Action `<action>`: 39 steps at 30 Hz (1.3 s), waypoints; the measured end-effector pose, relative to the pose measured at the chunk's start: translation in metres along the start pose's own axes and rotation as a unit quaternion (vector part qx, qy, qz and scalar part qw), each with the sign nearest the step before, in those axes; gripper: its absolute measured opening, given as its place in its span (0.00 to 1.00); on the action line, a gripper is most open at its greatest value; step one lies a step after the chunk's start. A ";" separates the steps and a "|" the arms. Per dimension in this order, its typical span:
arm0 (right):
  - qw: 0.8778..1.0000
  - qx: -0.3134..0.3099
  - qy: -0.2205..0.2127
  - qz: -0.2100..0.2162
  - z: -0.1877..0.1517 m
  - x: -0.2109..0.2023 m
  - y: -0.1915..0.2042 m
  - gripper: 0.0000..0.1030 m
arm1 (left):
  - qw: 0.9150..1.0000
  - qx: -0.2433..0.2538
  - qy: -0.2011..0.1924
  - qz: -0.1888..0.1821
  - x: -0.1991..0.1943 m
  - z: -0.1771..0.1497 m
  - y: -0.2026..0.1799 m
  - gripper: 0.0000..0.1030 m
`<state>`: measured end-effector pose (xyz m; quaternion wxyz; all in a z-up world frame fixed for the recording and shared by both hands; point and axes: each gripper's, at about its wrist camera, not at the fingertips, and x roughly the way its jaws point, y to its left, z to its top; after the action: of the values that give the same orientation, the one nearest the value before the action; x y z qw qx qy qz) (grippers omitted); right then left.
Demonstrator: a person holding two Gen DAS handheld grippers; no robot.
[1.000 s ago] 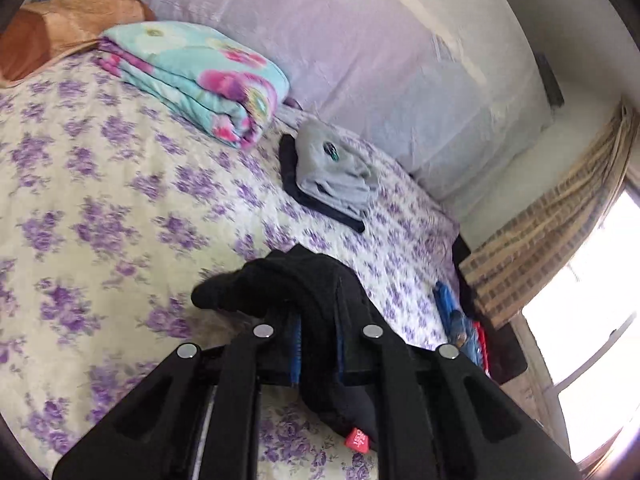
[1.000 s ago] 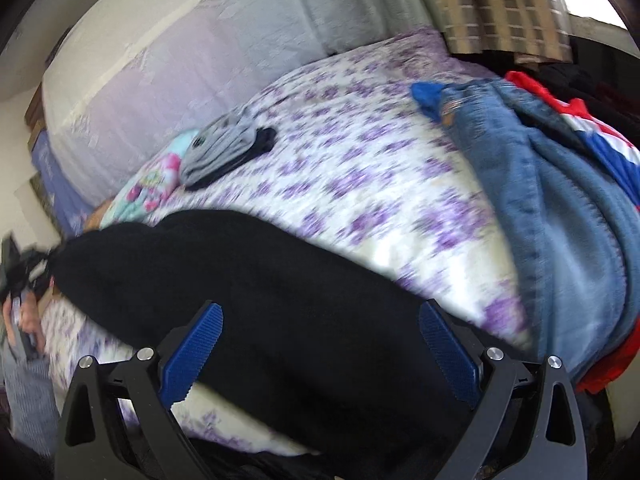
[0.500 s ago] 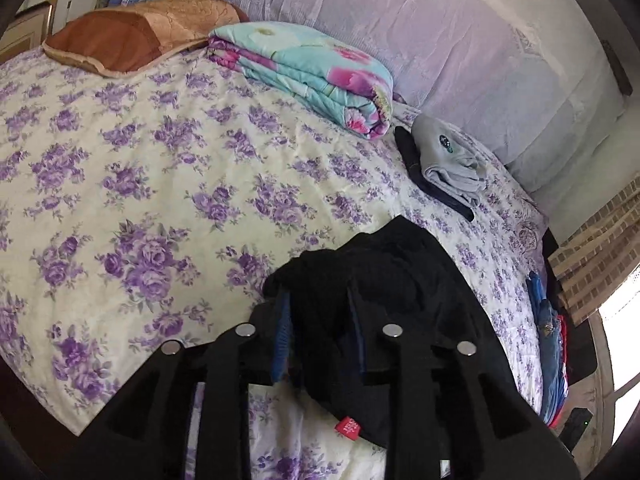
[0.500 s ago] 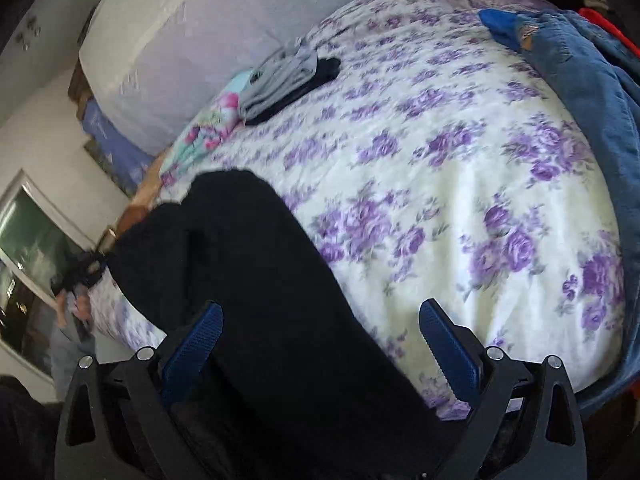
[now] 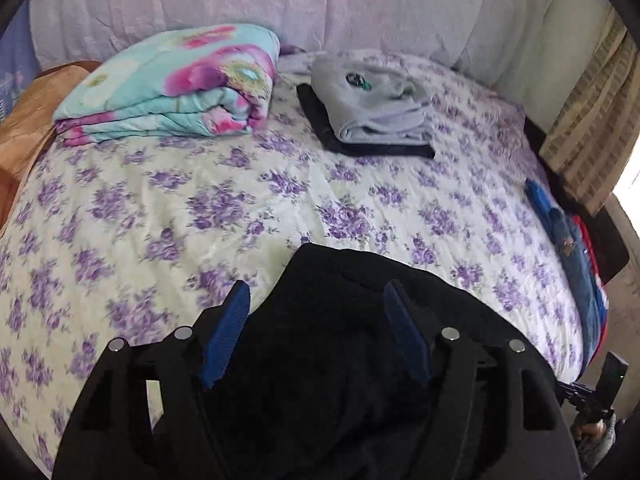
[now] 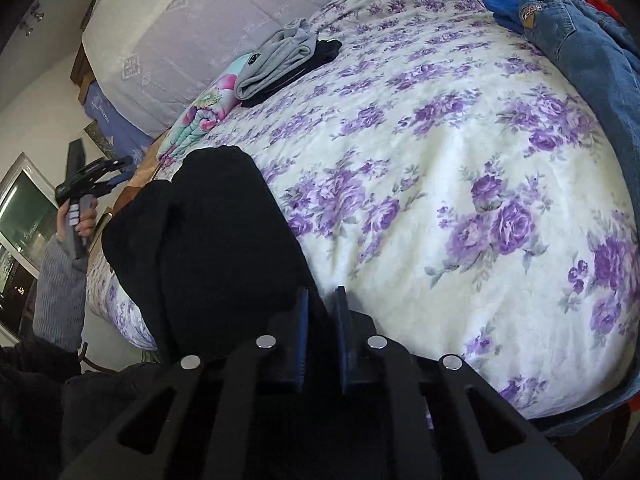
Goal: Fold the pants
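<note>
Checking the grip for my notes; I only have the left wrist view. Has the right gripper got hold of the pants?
Observer: Yes. The right gripper has just been closing; its pads pinch the near edge of the black pants.
Operator: And is the left gripper touching them?
Observer: No. The left gripper hangs in the air off the side of the bed, apart from them; its jaws have just been opening, nothing between them.

Left tool (image 5: 316, 320) has just been opening; right tool (image 6: 320, 304) closing, jaws nearly together.
</note>
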<state>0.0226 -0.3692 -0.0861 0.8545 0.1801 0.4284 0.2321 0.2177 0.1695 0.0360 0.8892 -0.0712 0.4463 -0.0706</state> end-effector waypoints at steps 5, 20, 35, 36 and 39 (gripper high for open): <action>0.999 0.002 0.008 0.037 0.004 0.005 -0.003 0.31 | 0.996 -0.007 0.085 0.002 0.075 0.025 0.017 0.66; 0.998 -0.004 -0.043 -0.038 0.057 -0.020 0.008 0.00 | 0.991 -0.075 -0.013 -0.106 0.025 0.012 0.002 0.18; 0.988 -0.129 0.052 0.068 0.059 -0.007 0.067 0.71 | 0.985 -0.106 -0.092 -0.102 -0.045 0.048 0.022 0.17; 0.990 -0.121 0.053 0.056 0.044 -0.008 0.063 0.71 | 0.985 -0.105 -0.092 -0.102 -0.043 0.053 0.022 0.17; 0.994 -0.089 0.061 0.011 0.014 -0.001 0.035 0.66 | 0.984 -0.107 -0.099 -0.106 -0.044 0.062 0.020 0.17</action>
<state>0.0250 -0.3425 -0.0594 0.8366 0.0931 0.4555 0.2897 0.2425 0.2015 0.1032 0.9037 -0.2197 0.3510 -0.1092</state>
